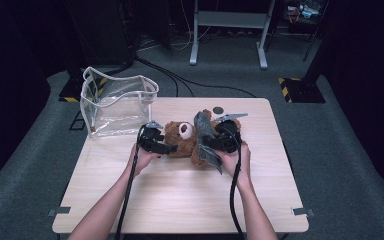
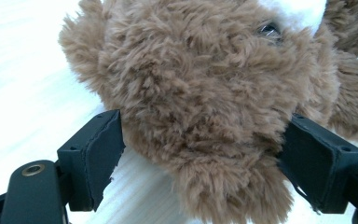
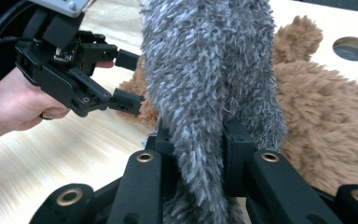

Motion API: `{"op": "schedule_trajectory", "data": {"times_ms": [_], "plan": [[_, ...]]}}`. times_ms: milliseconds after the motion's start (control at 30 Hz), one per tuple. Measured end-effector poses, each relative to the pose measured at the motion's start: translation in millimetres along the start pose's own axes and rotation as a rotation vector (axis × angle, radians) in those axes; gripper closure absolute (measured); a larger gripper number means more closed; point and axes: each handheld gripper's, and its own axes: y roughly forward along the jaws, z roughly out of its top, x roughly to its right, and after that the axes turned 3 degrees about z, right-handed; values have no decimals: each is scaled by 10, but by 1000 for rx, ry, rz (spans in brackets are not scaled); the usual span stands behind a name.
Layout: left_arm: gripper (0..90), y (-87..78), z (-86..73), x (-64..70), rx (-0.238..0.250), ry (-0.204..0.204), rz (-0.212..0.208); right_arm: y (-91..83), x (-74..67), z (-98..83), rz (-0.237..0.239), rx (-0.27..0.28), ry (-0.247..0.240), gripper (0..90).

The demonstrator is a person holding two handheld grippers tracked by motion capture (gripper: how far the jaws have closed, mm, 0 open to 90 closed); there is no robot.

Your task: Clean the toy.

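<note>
Far left of the high view: clear plastic pouch (image 1: 116, 104) standing open on the upper left corner of the pale wooden tabletop (image 1: 180, 200). Just right of it, left claw (image 1: 171, 148) held level, pointing right at the head of a brown teddy bear (image 1: 184, 140) lying at mid-frame. Seen closer in the left gripper view: jaws spread wide, one pad at lower left, the other at lower right, both pressed into the fur of the teddy bear (image 2: 205, 93) head, so clamped on it; a dark eye and a white muzzle patch at the upper right edge there, detail too small to make out from above. Right of centre in the high view: right claw (image 1: 207, 142) with a grey furry cloth (image 1: 206, 140) hanging over the bear's body. In the right gripper view, jaws nearly together, pinching a fold of the grey furry cloth (image 3: 205, 93) rising up mid-frame; left claw (image 3: 128, 79) at upper left, bear at right, and a round hole (image 3: 353, 48) in the tabletop at upper right.
</note>
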Motion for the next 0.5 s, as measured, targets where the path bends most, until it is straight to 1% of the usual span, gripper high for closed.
{"op": "schedule_trajectory", "data": {"times_ms": [33,67,100,133,167,200,267,300,333,400,467,500], "plan": [[178,4,1,1,1,3,1,-6,3,5,0,1,1,728],[179,12,1,9,7,-6,4,0,10,19,0,1,-13,728],[180,12,3,8,5,-1,5,8,-7,40,-1,-6,-3,727],[184,13,3,11,5,-1,6,33,-15,68,-2,-7,-16,727],[189,15,4,14,8,0,10,70,-38,104,0,-20,-19,727],[193,15,5,15,10,1,11,123,-53,140,5,-28,-26,726],[199,13,8,13,9,-1,12,270,-91,188,7,-74,-33,724],[201,14,7,12,10,-3,14,363,-108,179,8,-92,-27,723],[202,14,6,7,8,-3,15,464,-119,150,-2,-121,-37,722],[203,22,2,10,13,-17,14,642,-134,44,-3,-164,-13,722],[207,30,-1,10,12,-17,15,758,-116,-85,-15,-193,-10,724],[207,32,-2,6,8,-17,15,797,-104,-143,-22,-196,-8,725]]}}
